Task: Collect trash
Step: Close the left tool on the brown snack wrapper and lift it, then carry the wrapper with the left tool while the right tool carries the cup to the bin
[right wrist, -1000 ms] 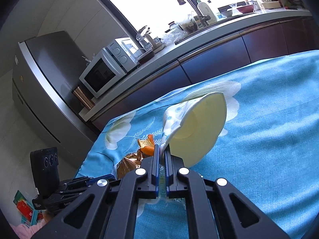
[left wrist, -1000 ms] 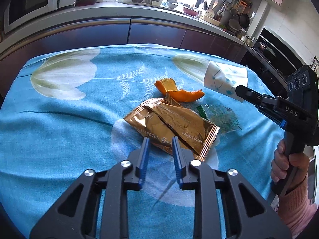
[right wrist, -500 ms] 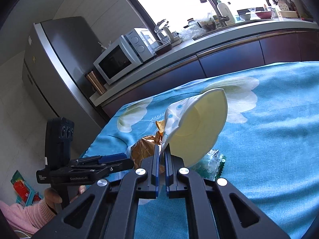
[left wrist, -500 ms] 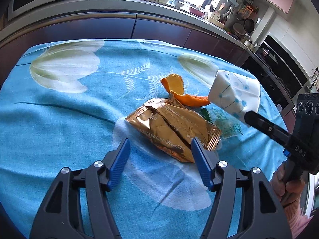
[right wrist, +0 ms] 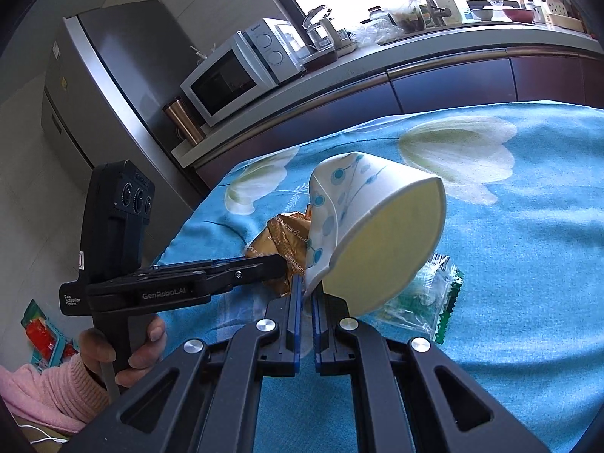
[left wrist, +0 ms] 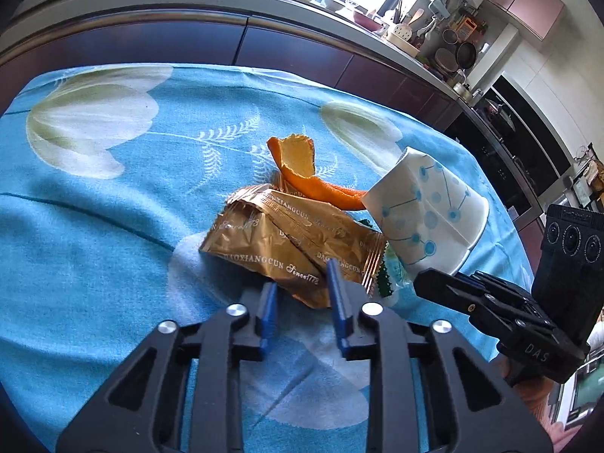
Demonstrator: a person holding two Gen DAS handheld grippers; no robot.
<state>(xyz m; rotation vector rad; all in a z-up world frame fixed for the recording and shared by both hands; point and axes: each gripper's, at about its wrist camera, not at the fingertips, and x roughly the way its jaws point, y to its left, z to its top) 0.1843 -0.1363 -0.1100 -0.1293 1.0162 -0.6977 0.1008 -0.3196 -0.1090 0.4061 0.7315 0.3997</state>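
The blue flowered tablecloth (left wrist: 94,249) is covering the table, with a white tulip print lying toward its far left corner. Near the middle of the cloth a small heap of trash is sitting together. The left gripper (left wrist: 302,287) is reaching into the near edge of that heap; its jaws have just been closing, and the blue fingertips (left wrist: 268,304) are now sitting either side of the near corner of the gold snack wrappers (left wrist: 279,241), narrowly spread, though whether the pads are actually pressing the foil is not clear. A person's hand (right wrist: 124,351) in a pink sleeve (right wrist: 49,389) is gripping that tool's handle. Just behind the wrappers, a curl of orange peel (left wrist: 302,173) is standing up, its tail running right toward the paper cup (left wrist: 426,211). A clear packet with green print (right wrist: 426,294) is lying flat on the cloth to the right of the wrappers, partly beneath the cup. The right gripper (right wrist: 305,290) is pressed together on the cup's rim, holding the white, blue-dotted cup tilted on its side above the heap, its pale mouth facing that gripper's camera.
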